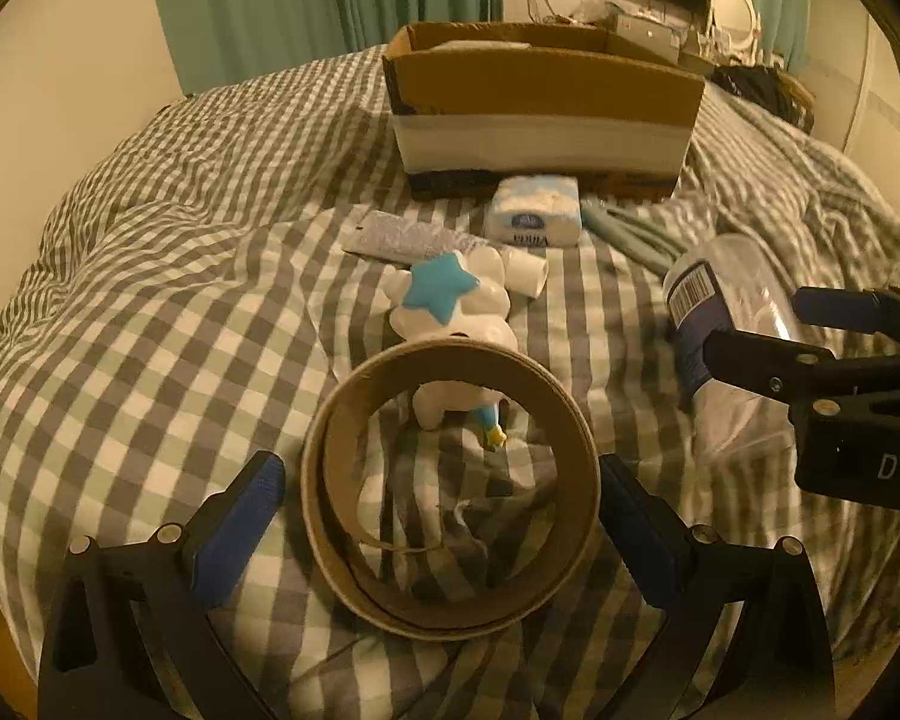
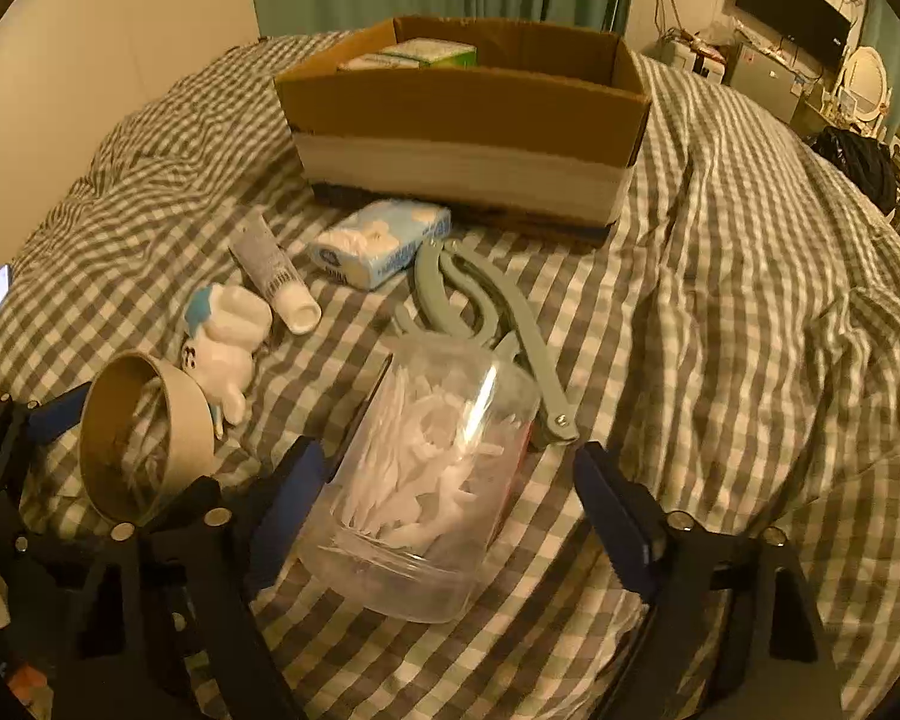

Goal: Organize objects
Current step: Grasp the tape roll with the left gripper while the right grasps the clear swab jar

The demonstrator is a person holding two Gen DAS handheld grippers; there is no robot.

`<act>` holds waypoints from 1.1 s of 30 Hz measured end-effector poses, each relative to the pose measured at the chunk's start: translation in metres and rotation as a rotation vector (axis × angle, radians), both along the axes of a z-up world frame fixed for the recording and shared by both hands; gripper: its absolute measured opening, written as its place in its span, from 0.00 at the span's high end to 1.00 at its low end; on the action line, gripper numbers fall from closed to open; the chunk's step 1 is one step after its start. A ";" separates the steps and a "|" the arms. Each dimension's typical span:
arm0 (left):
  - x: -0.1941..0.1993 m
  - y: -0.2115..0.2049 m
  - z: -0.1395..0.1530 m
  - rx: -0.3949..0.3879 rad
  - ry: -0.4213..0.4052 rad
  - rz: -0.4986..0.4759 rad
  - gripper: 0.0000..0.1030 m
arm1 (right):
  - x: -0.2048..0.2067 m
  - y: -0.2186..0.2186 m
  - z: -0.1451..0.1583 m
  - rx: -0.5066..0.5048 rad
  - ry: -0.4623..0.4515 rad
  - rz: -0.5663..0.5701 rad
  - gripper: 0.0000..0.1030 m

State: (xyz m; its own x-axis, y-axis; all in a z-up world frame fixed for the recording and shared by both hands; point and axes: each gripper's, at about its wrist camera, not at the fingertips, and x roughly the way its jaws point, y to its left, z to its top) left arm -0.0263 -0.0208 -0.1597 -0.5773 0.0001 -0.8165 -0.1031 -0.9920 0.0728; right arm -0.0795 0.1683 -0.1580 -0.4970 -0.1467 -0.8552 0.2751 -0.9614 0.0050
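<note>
The tissue pack [image 1: 537,213] has dark letters on its end, too blurry to read. The clear plastic jar [image 2: 429,480] has a barcode label [image 1: 693,294] and holds thin white picks. It lies on its side on the checked blanket [image 2: 720,300]. The right gripper [image 2: 450,498] is wide open around the jar; I cannot tell if its blue pads [image 2: 615,525] touch it. The left gripper [image 1: 441,507] is wide open around a brown cardboard ring [image 1: 450,483] standing on edge. Behind the ring is a smooth white toy [image 1: 456,306] with a blue star. A soft tube [image 2: 273,270], grey tongs [image 2: 486,306] and a cardboard box [image 2: 468,120] sit farther back.
</note>
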 end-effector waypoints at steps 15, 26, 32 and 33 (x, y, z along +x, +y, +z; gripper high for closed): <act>-0.010 0.017 -0.013 0.000 -0.023 -0.071 0.22 | 0.008 -0.006 -0.005 0.023 0.030 0.059 0.35; -0.013 0.013 0.036 0.077 0.084 -0.042 0.23 | 0.013 0.021 0.053 -0.050 0.167 0.033 0.35; -0.037 0.020 0.076 0.084 0.174 -0.036 0.23 | 0.002 0.033 0.093 -0.074 0.252 0.029 0.35; -0.044 0.020 0.084 0.091 0.186 -0.035 0.23 | 0.000 0.035 0.099 -0.076 0.262 0.028 0.35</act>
